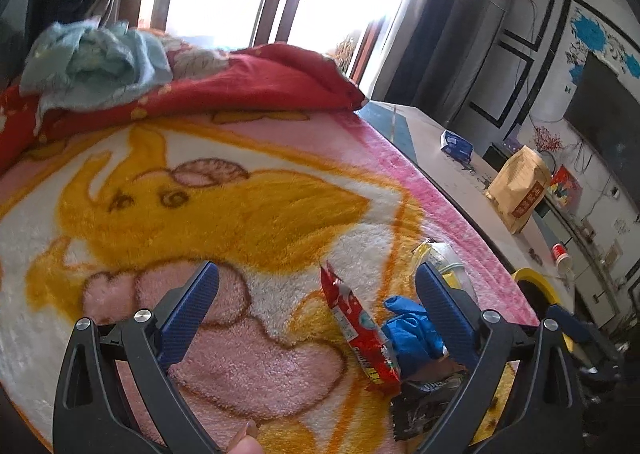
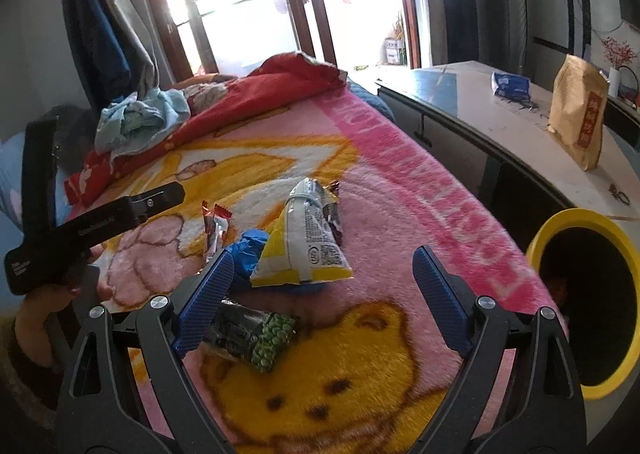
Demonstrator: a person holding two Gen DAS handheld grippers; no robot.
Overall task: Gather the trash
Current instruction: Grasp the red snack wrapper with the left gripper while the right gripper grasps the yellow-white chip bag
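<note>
Reaching for wrappers on bed (image 2: 400, 181), near its right edge. Both hand-held grippers empty, fingers apart: right (image 2: 324, 288) over yellow bag (image 2: 304, 250) and green pack (image 2: 256, 338); left (image 1: 318, 294) by red wrapper (image 1: 360, 330) and blue glove (image 1: 412, 328). Advice: pinch yellow bag's crimped end, lift clear of fleece, carry to bin (image 2: 580, 221) beside edge.

Left gripper (image 1: 316, 282) and right gripper (image 2: 324, 270): black plastic arms with triangular cut-outs, silver round pivot screws, ribbed blue finger pads (image 2: 208, 294); bare-skinned hand (image 2: 48, 296) on left handle
</note>
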